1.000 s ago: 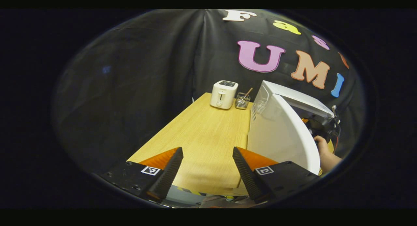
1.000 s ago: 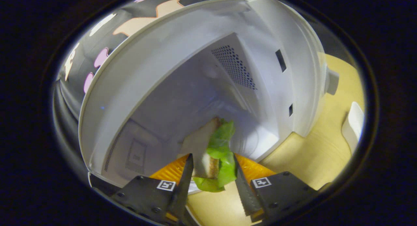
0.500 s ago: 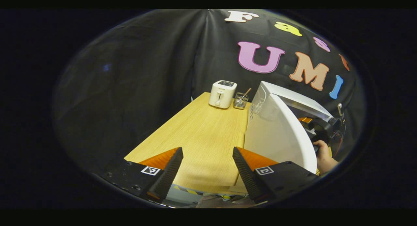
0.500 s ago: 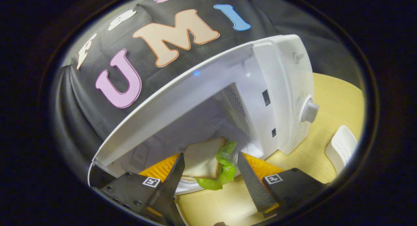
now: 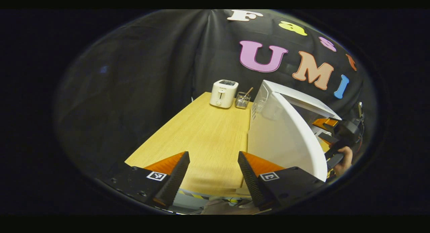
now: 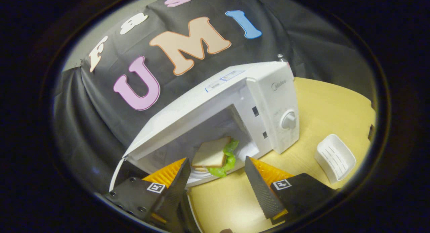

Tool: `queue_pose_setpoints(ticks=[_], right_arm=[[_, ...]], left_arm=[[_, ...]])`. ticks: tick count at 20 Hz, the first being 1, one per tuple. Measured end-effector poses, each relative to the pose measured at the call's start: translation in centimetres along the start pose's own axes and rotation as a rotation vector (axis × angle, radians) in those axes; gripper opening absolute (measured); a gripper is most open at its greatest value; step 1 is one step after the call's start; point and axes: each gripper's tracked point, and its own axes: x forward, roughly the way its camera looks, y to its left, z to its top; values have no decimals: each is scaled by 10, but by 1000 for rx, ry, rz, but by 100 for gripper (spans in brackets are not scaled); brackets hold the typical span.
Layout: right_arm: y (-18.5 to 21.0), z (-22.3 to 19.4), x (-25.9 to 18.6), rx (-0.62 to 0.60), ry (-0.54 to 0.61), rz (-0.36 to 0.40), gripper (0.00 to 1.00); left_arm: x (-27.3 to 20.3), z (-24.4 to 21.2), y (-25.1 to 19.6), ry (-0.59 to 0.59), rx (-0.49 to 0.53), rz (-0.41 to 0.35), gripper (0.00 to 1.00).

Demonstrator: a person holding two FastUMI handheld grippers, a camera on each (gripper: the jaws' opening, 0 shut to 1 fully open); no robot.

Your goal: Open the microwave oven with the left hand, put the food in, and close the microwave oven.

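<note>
**Sandwich in, door left to shut**

Sandwich (image 6: 215, 155) lies on a plate in the microwave (image 6: 235, 105) cavity, near the front lip, lettuce hanging at its 3 o'clock side. R gripper (image 6: 215, 179) is released, jaws wide apart, holding nothing, just outside the opening w/ sandwich at its 12. L gripper (image 5: 213, 172) also released, empty, over the table (image 5: 201, 139); open door (image 5: 285, 139) stands at its 2 o'clock.

Step in hand, as I judge it: close door w/ L. Do it well: get R fully clear of the opening first, push door on its outer face near the free edge, swing slow until it latches; check lettuce isn't over the lip.

Around: toaster (image 5: 223, 93) and wire holder (image 5: 242, 100) at 12 in the left gripper view, well apart. White tray (image 6: 335, 157) at 3 of microwave in the right gripper view. In the way: R gripper and hand (image 5: 344, 159) near door's edge.
</note>
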Motion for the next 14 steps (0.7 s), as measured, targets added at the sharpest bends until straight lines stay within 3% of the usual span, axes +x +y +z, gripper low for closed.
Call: queue_pose_setpoints(ticks=[5,6,9,10,11,12,13,14], right_arm=[[-8,8,-58,-48,-9,-1,100],[-9,9,-69,-59,-13,-5,100],[-14,15,-95,-100,-25,-21,100],[-17,16,-99,-124,-26,-30,99],[-19,19,-104,-147,-34,-39,99],[-21,25,-111,-163,-44,-42,99],[-21,29,-117,-174,-55,-44,99],[-23,32,-122,-180,-61,-47,99]], left_arm=[[0,-3,-16,5,55,-75,67],[-2,-3,-17,5,76,-84,69],[-4,-6,-31,9,135,-129,45],[-4,-6,-33,7,147,-134,46],[-5,-5,-33,5,160,-130,26],[-6,-4,-34,0,171,-127,27],[-8,-4,-38,-3,185,-135,10],[-9,-5,-40,-2,199,-138,8]])
